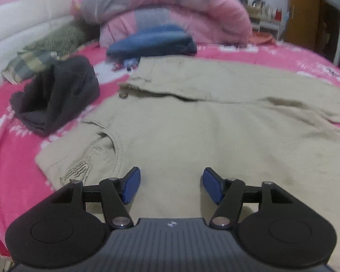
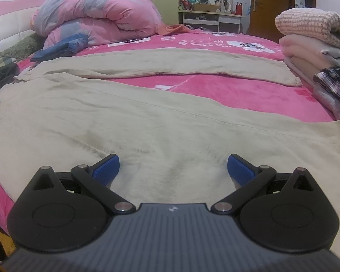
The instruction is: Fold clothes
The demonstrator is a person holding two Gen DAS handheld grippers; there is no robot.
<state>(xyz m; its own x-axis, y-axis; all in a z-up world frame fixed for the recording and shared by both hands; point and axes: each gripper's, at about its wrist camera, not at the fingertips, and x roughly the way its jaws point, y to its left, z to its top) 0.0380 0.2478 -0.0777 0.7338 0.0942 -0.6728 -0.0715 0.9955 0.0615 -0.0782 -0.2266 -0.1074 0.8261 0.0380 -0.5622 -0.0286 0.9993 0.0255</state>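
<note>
**One pair of beige trousers spread on a pink bed, two grippers above it**

We hold two grippers. Our left gripper (image 1: 171, 184) hovers over the waist end of the beige trousers (image 1: 215, 131), its two blue pads (image 1: 131, 185) apart with nothing between them. Our right gripper (image 2: 172, 170) stands wider, its two pads also empty, above one trouser leg; the second leg lies further off, with pink bedsheet (image 2: 238, 90) between them. To the left sit one dark grey garment (image 1: 56, 95) and one blue garment (image 1: 151, 43). One rolled pink quilt (image 2: 97, 15) rests behind. One stack of folded clothes (image 2: 317, 52) stands at right.
</note>
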